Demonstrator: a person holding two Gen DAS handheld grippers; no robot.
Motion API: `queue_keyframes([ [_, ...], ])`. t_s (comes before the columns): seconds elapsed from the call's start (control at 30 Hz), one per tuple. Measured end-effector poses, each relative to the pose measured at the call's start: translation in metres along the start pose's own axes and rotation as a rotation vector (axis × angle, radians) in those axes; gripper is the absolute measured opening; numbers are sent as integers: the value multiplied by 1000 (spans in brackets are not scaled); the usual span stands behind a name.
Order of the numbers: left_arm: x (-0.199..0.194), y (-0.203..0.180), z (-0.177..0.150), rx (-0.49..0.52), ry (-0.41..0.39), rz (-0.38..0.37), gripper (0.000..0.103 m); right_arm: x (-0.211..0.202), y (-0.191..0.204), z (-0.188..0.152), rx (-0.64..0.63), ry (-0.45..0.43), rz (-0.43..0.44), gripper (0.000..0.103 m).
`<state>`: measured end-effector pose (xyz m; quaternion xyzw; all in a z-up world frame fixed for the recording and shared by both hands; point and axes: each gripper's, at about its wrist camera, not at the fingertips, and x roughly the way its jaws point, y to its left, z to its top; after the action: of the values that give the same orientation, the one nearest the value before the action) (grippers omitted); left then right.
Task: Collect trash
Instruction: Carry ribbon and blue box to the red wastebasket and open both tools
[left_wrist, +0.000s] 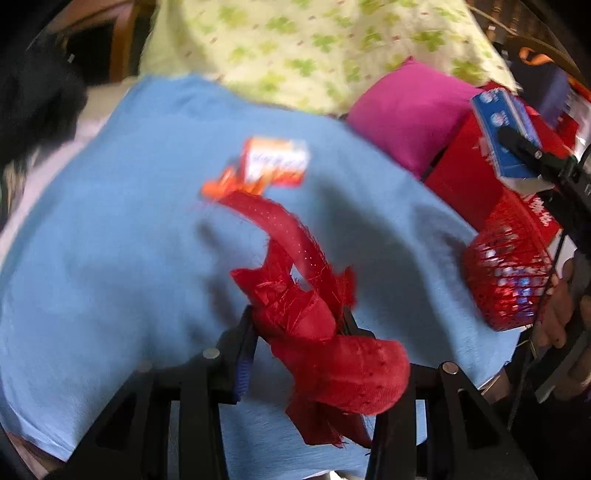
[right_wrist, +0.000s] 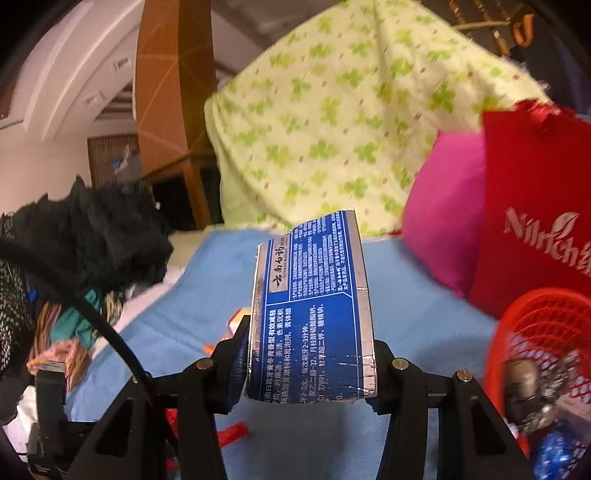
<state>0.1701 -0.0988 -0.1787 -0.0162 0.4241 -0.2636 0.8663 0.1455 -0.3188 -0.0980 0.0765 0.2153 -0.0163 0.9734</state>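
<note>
Red fabric scrap (left_wrist: 314, 325) pinched in left hand-held gripper (left_wrist: 299, 325), blue carton (right_wrist: 314, 310) clamped in right hand-held gripper (right_wrist: 310, 354)

Crumpled red fabric scrap (left_wrist: 317, 325), solid red w/ tiny pale dots along the strip. Flat orange-and-white snack wrapper (left_wrist: 275, 162), red print. Light blue cloth sheet (left_wrist: 110, 240), plain, no pattern. Pale yellow-green fabric (right_wrist: 332, 110) w/ green clover print & small reddish flecks. Plain magenta cushion (left_wrist: 406, 110). Red paper bag (right_wrist: 535, 206), white lettering. Red plastic mesh basket (left_wrist: 506, 273), blue/silver bits showing thru. Blue cardboard toothpaste box (right_wrist: 317, 310), silver edges, white text, grey label panel. Fluffy black fabric pile (right_wrist: 92, 229).
</note>
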Motion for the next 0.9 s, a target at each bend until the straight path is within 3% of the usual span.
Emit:
queue_keyframes([
  [0.13,-22,-41,27,90,-69,-37,44,-35,-19,6,43,-102,-25,54],
  [0.3,-40,-101,58,196,-136,-106,44,-66,-55,7,143,-169,-64,54],
  [0.63,-31,-219,94,351,-176,-241,44,-126,-140,-7,350,-257,-213,56],
  [0.77,-7,-260,97,397,-141,-265,47,-141,-176,-19,468,-253,-247,56],
  [0.83,11,-276,95,419,-103,-253,58,-145,-192,-22,515,-251,-270,56],
  [0.9,28,-285,93,432,-66,-239,64,-147,-205,-24,558,-248,-271,68],
])
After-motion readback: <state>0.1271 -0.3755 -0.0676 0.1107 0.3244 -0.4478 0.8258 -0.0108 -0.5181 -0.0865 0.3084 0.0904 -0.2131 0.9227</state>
